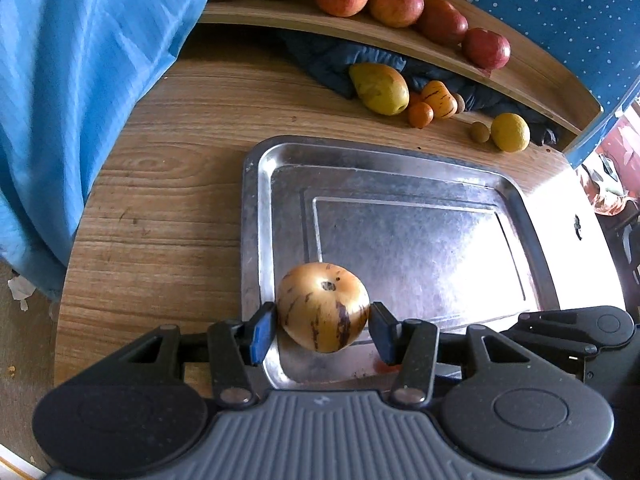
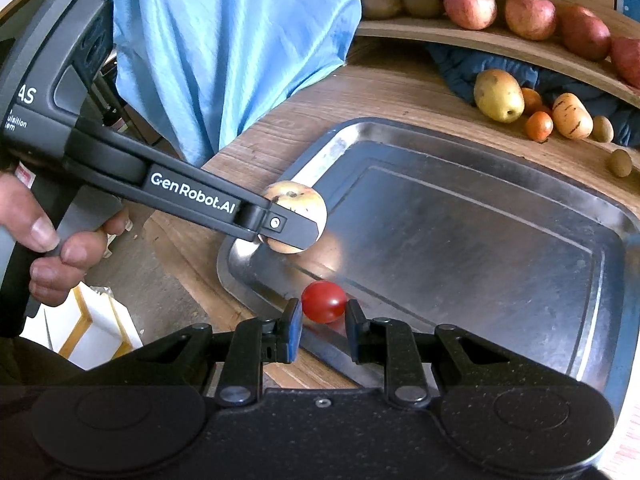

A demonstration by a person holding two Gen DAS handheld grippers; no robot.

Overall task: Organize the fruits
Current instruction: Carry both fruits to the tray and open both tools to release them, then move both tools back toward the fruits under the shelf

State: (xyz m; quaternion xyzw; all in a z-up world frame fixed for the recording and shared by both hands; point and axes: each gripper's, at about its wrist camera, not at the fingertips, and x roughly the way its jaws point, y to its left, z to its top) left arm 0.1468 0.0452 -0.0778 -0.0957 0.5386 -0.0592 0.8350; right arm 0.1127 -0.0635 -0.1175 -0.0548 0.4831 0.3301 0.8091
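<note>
Left wrist view: my left gripper [image 1: 323,328] holds a striped pepino melon [image 1: 323,307] over the steel tray [image 1: 256,208]; my right gripper [image 2: 323,316] clamps a cherry tomato [image 2: 324,301]. Next, I think, I lower both and release.

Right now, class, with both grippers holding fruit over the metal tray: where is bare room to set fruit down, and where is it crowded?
The metal tray is bare across its whole flat middle and far side. Bare wood lies between the tray's left rim and the blue cloth. Crowded: beyond the tray's far edge, where a mango, an orange and a lemon cluster, and the shelf of apples.
</note>
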